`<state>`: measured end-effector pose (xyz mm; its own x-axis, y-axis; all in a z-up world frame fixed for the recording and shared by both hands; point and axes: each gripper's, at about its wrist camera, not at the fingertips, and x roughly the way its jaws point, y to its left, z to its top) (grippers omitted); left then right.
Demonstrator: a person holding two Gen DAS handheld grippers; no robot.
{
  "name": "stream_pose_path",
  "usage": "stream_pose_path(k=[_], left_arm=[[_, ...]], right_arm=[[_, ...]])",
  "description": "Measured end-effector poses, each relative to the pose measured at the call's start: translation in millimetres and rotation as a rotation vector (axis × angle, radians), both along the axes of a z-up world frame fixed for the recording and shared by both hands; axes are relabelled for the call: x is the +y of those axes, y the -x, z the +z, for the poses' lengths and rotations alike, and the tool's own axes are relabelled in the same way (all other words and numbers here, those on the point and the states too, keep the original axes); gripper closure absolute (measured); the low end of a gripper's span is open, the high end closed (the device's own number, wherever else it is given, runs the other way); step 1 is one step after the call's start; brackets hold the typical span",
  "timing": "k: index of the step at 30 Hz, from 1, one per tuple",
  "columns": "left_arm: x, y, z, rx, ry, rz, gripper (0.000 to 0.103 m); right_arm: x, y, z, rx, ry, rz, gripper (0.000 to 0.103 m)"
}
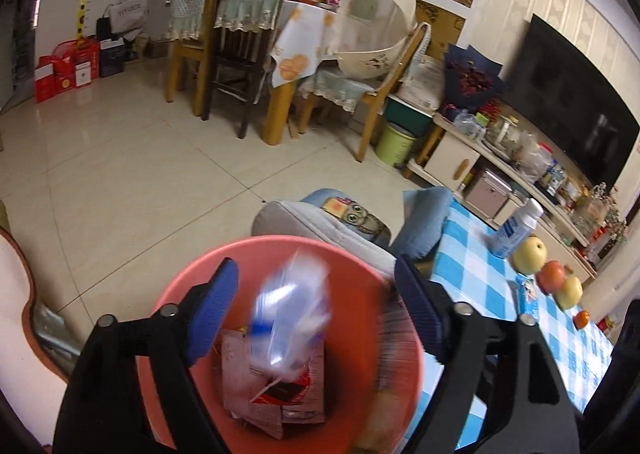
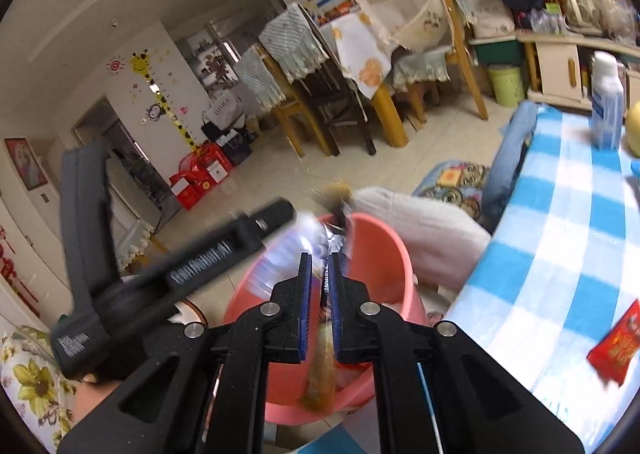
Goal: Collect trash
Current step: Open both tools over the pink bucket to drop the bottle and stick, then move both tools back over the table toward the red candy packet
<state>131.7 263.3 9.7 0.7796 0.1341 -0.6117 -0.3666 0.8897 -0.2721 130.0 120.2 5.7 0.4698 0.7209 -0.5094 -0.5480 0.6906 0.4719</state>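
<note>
Left gripper [image 1: 316, 318]: fingers [image 1: 212, 318] spread wide, nothing pressed between them; a clear plastic bag [image 1: 294, 314], blurred, lies in the gap between the fingers without touching either pad, directly over the pink bucket [image 1: 180, 294]; below the bag, at the bucket bottom, lie crumpled wrappers [image 1: 276, 390].

Right gripper [image 2: 320, 294]: fingers [image 2: 306, 306] almost fully together, clamped on a thin brown wrapper [image 2: 322, 378]; the wrapper passes between the pads and hangs beneath them, its far end [image 2: 338, 194] projecting beyond the fingertips; the pink bucket [image 2: 384, 238] sits just ahead of and below the fingers.

To the right of the fingers, the blue-checked counter [image 2: 560, 254] carries a red snack packet [image 2: 614, 350] and a white-and-blue bottle [image 2: 608, 102]; in the left wrist view, fruit [image 1: 552, 274] stands beside the bottle [image 1: 516, 230].
</note>
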Motion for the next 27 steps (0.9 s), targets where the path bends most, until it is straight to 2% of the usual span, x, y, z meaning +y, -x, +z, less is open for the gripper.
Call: stream_pose_path(k=[2,4,5,6,11,15,22,27], left_arm=[[0.4,-0.4,1.1,-0.003,-0.007,0.011,0.017],[-1.7,-0.5,2.3,-0.013,-0.018,0.013,0.015],[-4.6,-0.2,3.3,-0.019,-0.027,0.015,0.014],[-5.3,-0.3,3.6,-0.024,-0.033,0.014,0.013],[-22.1,-1.1,5.3,-0.051,-0.092,-0.015,0.010],[-36.6,-5.7,5.4,-0.058,-0.123,-0.057,0.010],[-65.5,-14.5,2.0,-0.034,-0.188,-0.115,0.010],[-86.0,-20.0,-0.5,-0.015,-0.235,-0.143,0.010]], right_arm=[[-7.3,2.5,-5.1,0.006,0.005,-0.022,0.090],[-17.2,5.3,-6.7,0.006,0.005,-0.052,0.067],[-21.8,6.3,-7.1,0.003,0.007,-0.065,0.049],[-27.5,8.3,-7.1,-0.003,0.010,-0.078,0.039],[-53.0,16.5,-7.2,-0.037,0.055,-0.133,0.022],[-70.9,20.6,-10.3,-0.039,0.085,-0.162,0.015],[-90.7,23.6,-17.8,-0.066,0.167,-0.193,0.014],[-108.0,23.6,-24.2,-0.053,0.189,-0.217,0.012]])
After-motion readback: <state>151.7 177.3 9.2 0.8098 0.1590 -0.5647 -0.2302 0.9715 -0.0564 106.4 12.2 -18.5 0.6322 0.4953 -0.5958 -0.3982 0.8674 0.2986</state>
